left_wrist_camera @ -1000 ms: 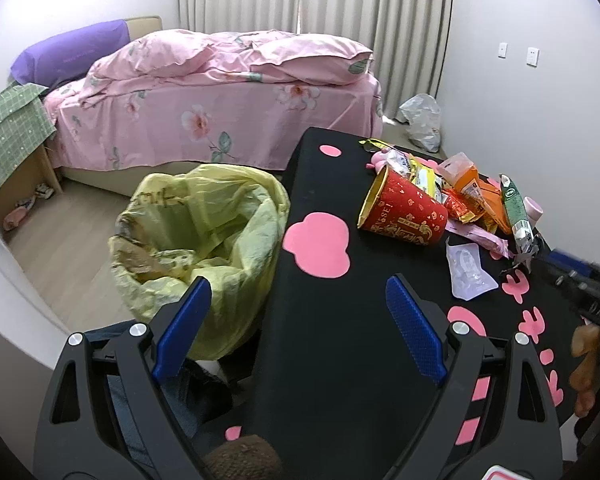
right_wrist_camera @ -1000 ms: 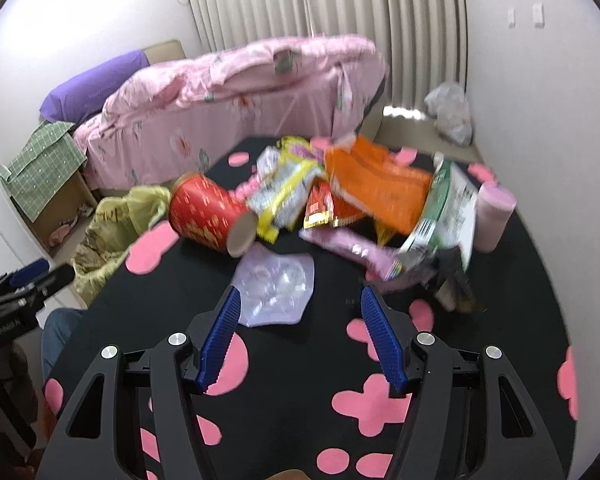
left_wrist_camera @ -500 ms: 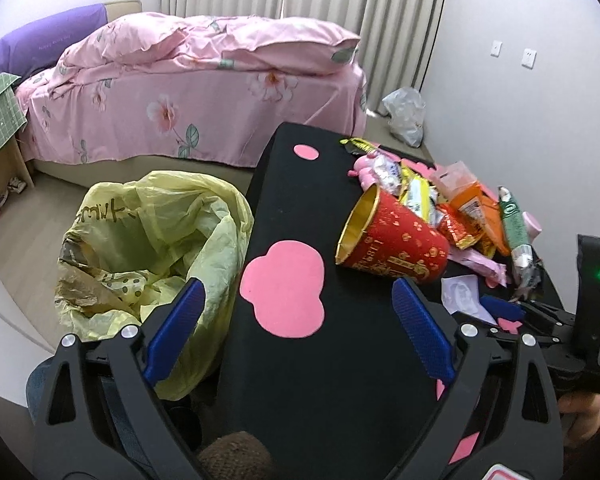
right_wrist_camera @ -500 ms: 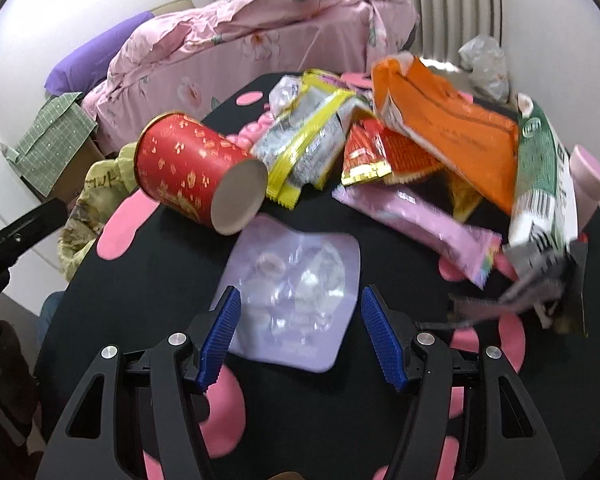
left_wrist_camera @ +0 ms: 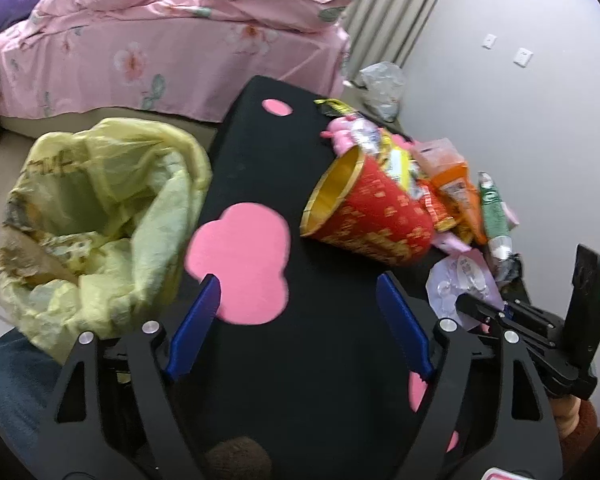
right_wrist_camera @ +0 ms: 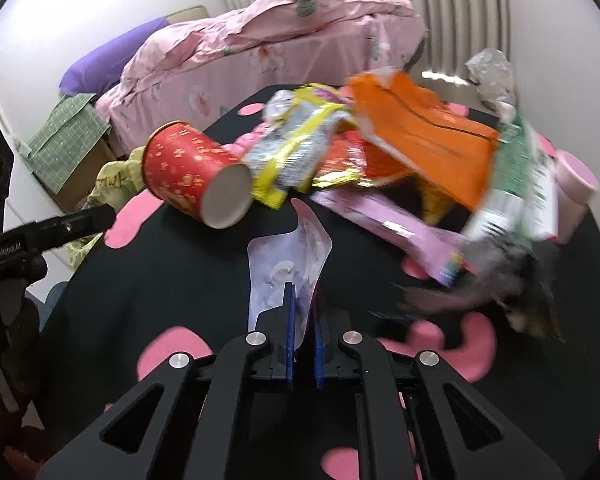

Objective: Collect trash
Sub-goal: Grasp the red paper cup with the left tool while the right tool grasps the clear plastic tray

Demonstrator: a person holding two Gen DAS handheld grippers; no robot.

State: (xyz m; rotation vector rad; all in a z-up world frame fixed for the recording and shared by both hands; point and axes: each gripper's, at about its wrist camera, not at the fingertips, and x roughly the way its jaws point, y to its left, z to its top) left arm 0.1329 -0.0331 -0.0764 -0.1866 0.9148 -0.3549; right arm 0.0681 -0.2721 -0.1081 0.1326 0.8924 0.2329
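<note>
Trash: a pale lilac plastic wrapper (right_wrist_camera: 288,256) is pinched between the pressed-together fingers of the right gripper (right_wrist_camera: 302,332), its free end bent up off the black table (right_wrist_camera: 160,280).
Left gripper (left_wrist_camera: 296,320): spread wide and holding nothing, hovering over the table's near edge.
Step in hand: first pick looks secured; judged early in the task.
Red paper cup (right_wrist_camera: 196,178): on its side at 11 o'clock from the wrapper.
Wrapper pile (right_wrist_camera: 400,152): at 1 o'clock, untouched.
Yellow trash bag (left_wrist_camera: 100,216): open beside the table, 10 o'clock from the left gripper.
Next move: carry the wrapper left, clear of the cup, over the bag's mouth, then release.
</note>
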